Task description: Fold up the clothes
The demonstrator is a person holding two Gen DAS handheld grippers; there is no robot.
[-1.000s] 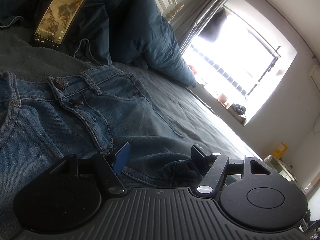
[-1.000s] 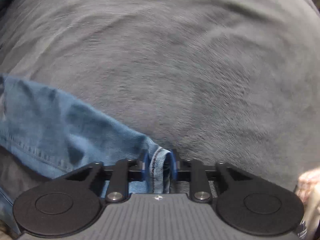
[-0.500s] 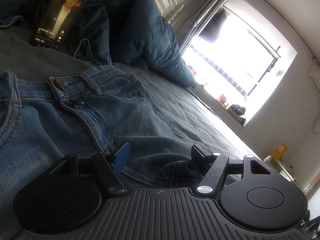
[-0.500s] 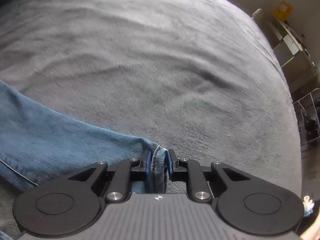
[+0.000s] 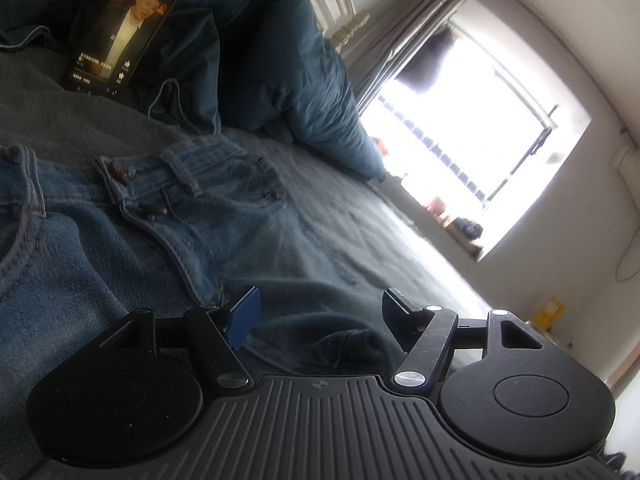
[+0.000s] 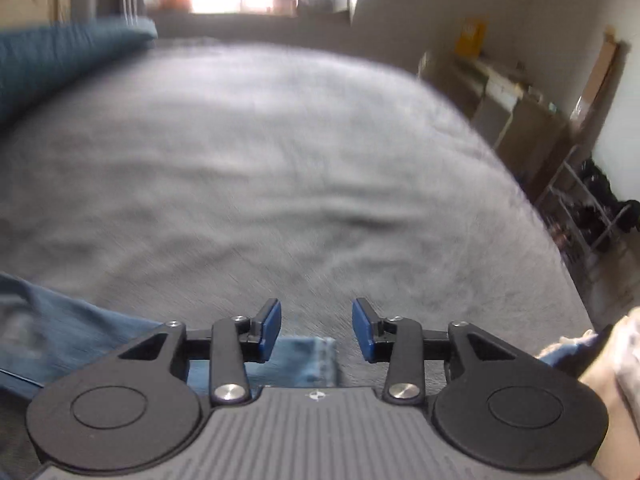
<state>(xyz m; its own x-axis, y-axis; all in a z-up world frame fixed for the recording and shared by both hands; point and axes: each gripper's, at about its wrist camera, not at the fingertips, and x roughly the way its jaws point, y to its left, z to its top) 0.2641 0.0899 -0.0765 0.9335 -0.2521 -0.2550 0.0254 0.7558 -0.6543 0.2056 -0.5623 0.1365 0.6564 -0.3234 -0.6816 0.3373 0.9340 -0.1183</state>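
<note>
Blue jeans [image 5: 120,248] lie waist-up on the grey blanket [image 5: 352,240], with the button fly and belt loops in front of my left gripper [image 5: 320,312]. That gripper rests low on the denim and stands open, a dark bunch of fabric lying below the gap. In the right wrist view a jeans leg [image 6: 60,328] runs in from the left, and its hem [image 6: 308,360] lies just under my right gripper [image 6: 316,324]. Its jaws are opening, the blue pads are apart, and nothing is pressed between them.
A lit phone [image 5: 120,28] leans on dark teal bedding [image 5: 304,80] by the headboard. A bright window [image 5: 480,120] is beyond the bed. Shelves and boxes [image 6: 520,104] stand past the bed's right edge. A person's hand [image 6: 612,360] shows at the lower right.
The right gripper let go of the jeans hem, rose and tipped up, so the far wall and shelves came into view. The left gripper stayed put; only the phone's screen picture changed.
</note>
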